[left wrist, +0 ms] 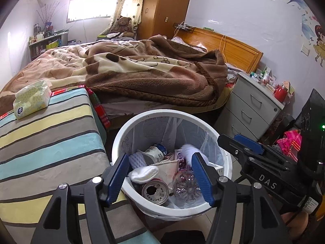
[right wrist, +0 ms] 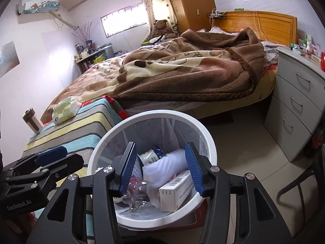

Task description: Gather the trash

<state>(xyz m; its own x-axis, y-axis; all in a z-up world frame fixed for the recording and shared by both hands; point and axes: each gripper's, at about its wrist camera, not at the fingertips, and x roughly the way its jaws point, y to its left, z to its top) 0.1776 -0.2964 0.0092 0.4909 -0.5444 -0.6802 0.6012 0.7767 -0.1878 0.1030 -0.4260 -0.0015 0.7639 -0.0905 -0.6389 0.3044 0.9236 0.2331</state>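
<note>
A white trash bin (left wrist: 121, 134) with a clear liner stands on the floor beside the striped table; it also shows in the right wrist view (right wrist: 211, 142). Inside lie a tin can (left wrist: 155, 192), a clear plastic bottle (left wrist: 185, 186), a white sock (left wrist: 143, 173), a sponge (left wrist: 137, 159), cartons and a white box (right wrist: 175, 191). A blurred white piece (right wrist: 162, 166) is in mid-air inside the bin below my right gripper. My left gripper (left wrist: 162, 178) is open and empty over the bin. My right gripper (right wrist: 160, 166) is open over the bin.
A tissue pack (left wrist: 32, 99) lies on the striped table (left wrist: 46, 142). A tumbler (right wrist: 32, 122) stands at the table's far end. The bed with a brown blanket (left wrist: 142, 71) is behind the bin. A grey drawer unit (left wrist: 254, 109) stands at the right.
</note>
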